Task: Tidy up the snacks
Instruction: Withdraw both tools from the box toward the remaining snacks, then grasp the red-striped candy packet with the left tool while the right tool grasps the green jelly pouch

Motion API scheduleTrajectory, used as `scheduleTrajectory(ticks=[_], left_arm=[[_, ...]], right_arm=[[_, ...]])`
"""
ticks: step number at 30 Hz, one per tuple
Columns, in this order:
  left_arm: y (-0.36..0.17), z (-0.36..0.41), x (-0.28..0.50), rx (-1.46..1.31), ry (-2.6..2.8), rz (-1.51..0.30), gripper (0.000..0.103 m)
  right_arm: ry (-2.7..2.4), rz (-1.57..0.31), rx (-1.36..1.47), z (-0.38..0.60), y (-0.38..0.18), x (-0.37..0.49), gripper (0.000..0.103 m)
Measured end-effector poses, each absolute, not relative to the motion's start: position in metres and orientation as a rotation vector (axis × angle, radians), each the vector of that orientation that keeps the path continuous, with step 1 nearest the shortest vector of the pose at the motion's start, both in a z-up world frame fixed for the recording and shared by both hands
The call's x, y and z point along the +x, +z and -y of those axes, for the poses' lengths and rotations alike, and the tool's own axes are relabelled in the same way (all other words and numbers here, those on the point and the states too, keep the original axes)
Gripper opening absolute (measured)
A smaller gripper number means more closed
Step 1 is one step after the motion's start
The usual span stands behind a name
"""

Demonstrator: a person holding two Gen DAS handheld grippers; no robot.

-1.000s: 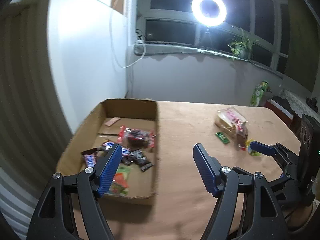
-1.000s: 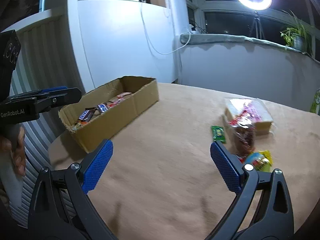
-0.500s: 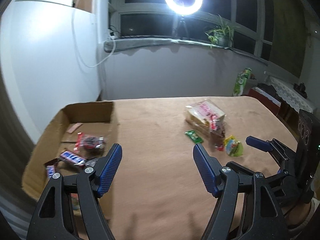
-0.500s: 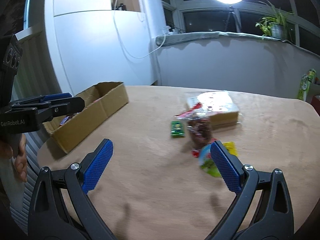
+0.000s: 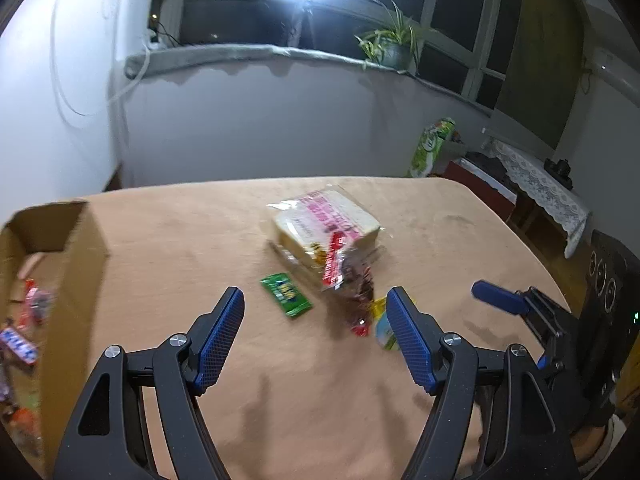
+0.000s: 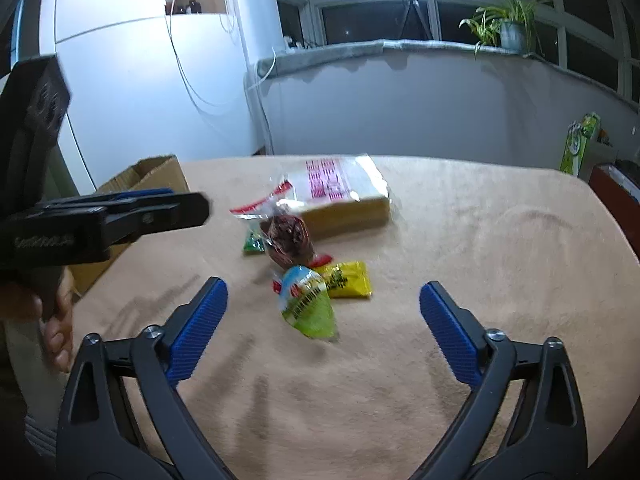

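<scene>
yellow packet (image 6: 349,279) clear from right wrist; left hides it

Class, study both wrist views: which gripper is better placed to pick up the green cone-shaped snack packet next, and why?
Probably the right gripper: the green cone-shaped packet lies directly ahead between its closing fingers, nothing held. In the left gripper's view, the packet is half hidden behind one finger, off to the side.

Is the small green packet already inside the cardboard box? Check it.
No. The small green packet lies flat on the table, well apart from the cardboard box.
</scene>
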State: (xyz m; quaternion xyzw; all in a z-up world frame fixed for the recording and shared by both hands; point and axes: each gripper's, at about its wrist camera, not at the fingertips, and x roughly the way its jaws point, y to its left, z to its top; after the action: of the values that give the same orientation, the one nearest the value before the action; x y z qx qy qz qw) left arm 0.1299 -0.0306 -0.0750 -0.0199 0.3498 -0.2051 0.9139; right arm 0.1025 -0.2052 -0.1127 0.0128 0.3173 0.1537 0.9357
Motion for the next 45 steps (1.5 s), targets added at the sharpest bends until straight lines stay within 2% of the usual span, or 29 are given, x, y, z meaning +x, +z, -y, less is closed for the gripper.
scheduleTrajectory(ticks=[3, 5, 7, 10, 12, 13, 14, 22, 45], left_arm=[[-0.083, 0.042, 0.142, -0.044, -0.444, -0.744, 0.073], [-0.089, 0.048, 0.15, -0.046, -0.467, -0.762, 0.073], [-0.095, 0.055, 0.157, -0.049, -0.485, -0.784, 0.073], [-0.103, 0.061, 0.165, -0.059, -0.501, -0.809, 0.073], [-0.107, 0.064, 0.17, -0.071, -0.518, -0.827, 0.066], [-0.109, 0.065, 0.171, -0.074, -0.522, -0.835, 0.053], [-0.112, 0.065, 0.172, -0.077, -0.526, -0.849, 0.038], [-0.108, 0.058, 0.164, -0.088, -0.54, -0.826, 0.032], [-0.072, 0.01, 0.105, -0.094, -0.418, -0.724, 0.032]], right_arm=[[0.325, -0.68, 0.01, 0.2, -0.119, 0.109, 0.089], [0.334, -0.704, 0.009, 0.199, -0.123, 0.114, 0.075], [0.342, -0.72, 0.002, 0.197, -0.125, 0.118, 0.07], [0.35, -0.739, -0.005, 0.193, -0.128, 0.121, 0.067], [0.363, -0.749, -0.006, 0.191, -0.13, 0.122, 0.049], [0.365, -0.754, -0.006, 0.191, -0.132, 0.122, 0.03], [0.365, -0.754, -0.006, 0.189, -0.133, 0.122, 0.022], [0.385, -0.728, 0.029, 0.194, -0.134, 0.115, 0.021], [0.361, -0.644, 0.116, 0.214, -0.121, 0.1, 0.02]])
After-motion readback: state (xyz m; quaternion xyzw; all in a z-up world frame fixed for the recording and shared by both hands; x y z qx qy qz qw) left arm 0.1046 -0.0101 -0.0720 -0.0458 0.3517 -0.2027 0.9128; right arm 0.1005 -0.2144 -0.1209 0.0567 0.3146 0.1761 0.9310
